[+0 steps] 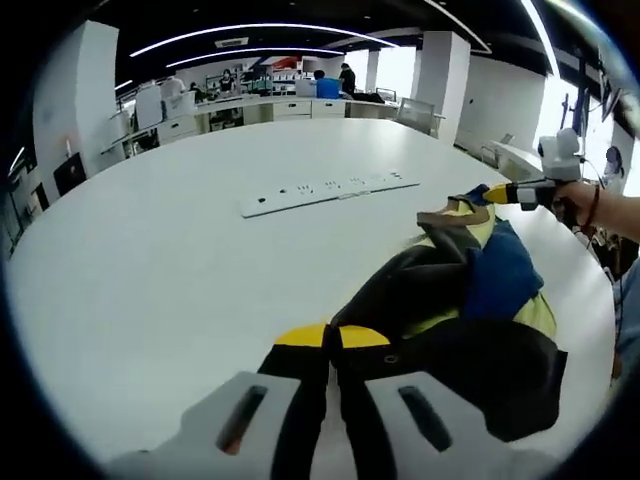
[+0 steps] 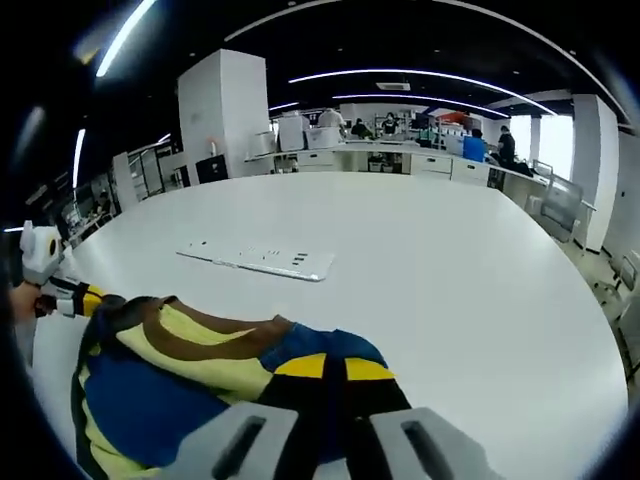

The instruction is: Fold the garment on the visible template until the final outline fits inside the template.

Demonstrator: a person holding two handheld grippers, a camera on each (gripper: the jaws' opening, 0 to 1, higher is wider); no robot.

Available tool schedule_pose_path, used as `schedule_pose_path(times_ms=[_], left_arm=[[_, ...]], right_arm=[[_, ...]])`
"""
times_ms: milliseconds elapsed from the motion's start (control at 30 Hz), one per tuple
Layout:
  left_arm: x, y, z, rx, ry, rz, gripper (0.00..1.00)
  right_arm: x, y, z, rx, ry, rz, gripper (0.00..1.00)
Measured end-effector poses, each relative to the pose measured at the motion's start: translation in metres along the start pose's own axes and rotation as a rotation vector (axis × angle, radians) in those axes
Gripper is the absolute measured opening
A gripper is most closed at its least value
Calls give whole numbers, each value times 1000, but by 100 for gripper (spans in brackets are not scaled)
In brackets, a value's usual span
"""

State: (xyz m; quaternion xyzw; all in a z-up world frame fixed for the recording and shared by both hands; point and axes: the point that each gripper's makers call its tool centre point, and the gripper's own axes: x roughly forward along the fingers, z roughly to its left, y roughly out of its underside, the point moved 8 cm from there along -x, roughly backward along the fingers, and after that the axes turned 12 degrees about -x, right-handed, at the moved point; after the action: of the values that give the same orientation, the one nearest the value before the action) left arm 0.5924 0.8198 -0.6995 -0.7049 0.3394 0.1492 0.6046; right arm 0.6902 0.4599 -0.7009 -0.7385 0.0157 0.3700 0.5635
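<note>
Two grippers pinching garment (image 1: pixel 470 290): L gripper (image 1: pixel 330 345) + R gripper (image 2: pixel 335 375) both clamped on cloth | held bunched over white table (image 1: pixel 150 270) | fold barely begun, no template seen.

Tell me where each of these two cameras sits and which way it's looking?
Left gripper view: rides on the left gripper, looking along its jaws, shut on the garment; across the white table the right gripper and a hand show.
Right gripper view: rides on the right gripper, jaws shut on the garment; the left gripper shows at the far left.
Both share the garment, the table and the white strip.
</note>
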Motion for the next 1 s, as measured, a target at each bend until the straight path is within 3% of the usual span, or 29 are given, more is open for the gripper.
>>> schedule_pose_path(times_ms=[133, 167, 267, 433, 567, 733, 867, 1000], left_arm=[[-1, -1, 0, 9, -29, -15, 3], [-2, -3, 1, 36, -38, -24, 7], [-7, -7, 2, 33, -47, -40, 18], [-22, -13, 2, 26, -68, -84, 32], [-34, -14, 0, 46, -73, -100, 47], [-55, -14, -7, 54, -48, -129, 53], [-69, -15, -19, 41, 6, -154, 56], [-80, -12, -32, 67, 37, -160, 57]], right_arm=[[0, -1, 4, 68, -38, -12, 2], [-1, -5, 7, 111, -61, -30, 9], [-4, -14, 10, 39, -52, -61, 31], [-11, -22, 16, 47, -81, -72, 43], [-22, -24, 24, 53, -100, -52, 62], [-39, -29, 36, 24, -154, -48, 71], [-56, -33, 50, -14, -197, -70, 77], [-69, -33, 66, -54, -242, -81, 79]])
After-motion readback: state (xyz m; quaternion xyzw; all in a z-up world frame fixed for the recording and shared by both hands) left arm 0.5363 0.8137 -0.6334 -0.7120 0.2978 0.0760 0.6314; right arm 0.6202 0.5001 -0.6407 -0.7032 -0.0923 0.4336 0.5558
